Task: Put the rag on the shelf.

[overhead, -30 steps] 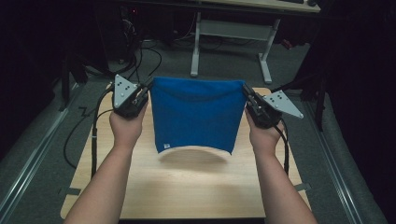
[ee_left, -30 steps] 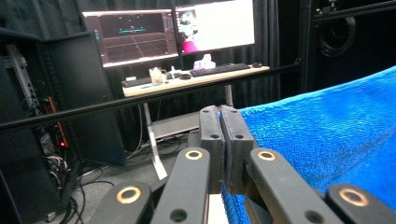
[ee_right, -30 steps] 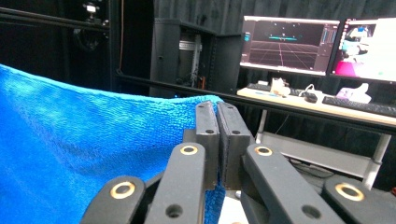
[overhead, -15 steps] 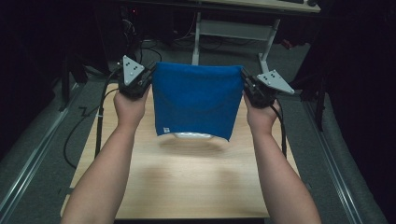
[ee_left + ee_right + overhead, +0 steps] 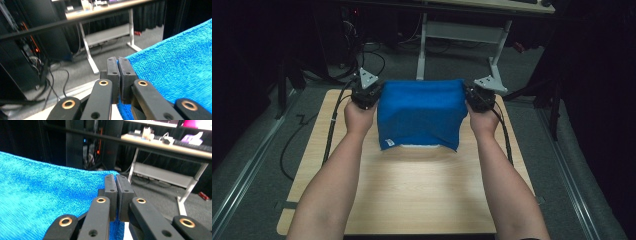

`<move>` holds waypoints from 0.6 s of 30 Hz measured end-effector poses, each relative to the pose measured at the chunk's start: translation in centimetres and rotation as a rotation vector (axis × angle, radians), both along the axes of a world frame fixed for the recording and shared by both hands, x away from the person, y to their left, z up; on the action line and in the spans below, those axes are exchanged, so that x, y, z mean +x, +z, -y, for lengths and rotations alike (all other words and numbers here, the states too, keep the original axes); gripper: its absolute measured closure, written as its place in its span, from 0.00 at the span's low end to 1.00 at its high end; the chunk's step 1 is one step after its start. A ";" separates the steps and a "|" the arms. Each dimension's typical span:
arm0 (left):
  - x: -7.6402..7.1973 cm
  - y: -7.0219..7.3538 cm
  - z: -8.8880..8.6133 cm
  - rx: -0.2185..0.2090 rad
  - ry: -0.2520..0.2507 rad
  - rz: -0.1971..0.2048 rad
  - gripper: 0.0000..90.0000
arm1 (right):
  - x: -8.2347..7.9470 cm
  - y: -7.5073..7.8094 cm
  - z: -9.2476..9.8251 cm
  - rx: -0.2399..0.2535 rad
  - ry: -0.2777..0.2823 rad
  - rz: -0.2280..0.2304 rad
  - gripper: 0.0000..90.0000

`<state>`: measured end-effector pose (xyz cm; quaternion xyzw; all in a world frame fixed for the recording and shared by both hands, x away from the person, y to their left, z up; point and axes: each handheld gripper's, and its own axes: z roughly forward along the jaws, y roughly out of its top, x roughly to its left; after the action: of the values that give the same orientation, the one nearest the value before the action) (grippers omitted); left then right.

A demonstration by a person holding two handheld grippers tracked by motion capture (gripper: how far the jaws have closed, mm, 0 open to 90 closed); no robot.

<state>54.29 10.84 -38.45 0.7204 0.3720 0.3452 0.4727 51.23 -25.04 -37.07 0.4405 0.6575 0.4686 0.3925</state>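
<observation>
Towel (image 5: 419, 114): blue terry, apparently white underneath.

We're in a dim lab or workshop here: grey carpet floor (image 5: 262, 150), loose cables (image 5: 297, 145), a white-legged desk (image 5: 175, 147) with gear, dark equipment racks (image 5: 32, 50) behind.

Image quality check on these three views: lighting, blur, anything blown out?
High view: dim and soft, surroundings near black, the wooden table brightest, a shadow under the blue towel. Left gripper view: towel weave crisp, background desk slightly blurred, left gripper jaws sharp. Right gripper view: right gripper sharp, towel nearest the lens softens, monitor glow at top right is overexposed.
</observation>
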 end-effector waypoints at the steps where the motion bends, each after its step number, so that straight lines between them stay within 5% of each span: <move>1: 0.1 -0.8 -0.1 0.005 -0.003 -0.022 0.99 | 0.1 -0.5 -0.1 -0.011 -0.001 -0.012 0.98; 18: -1.5 -7.5 -1.0 -0.015 -0.057 -0.189 0.99 | -0.6 -7.0 -0.3 -0.005 0.037 -0.148 0.98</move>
<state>52.81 11.84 -45.96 0.7564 0.3969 0.2596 0.4505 50.65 -24.75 -44.12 0.4607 0.6938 0.4402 0.3355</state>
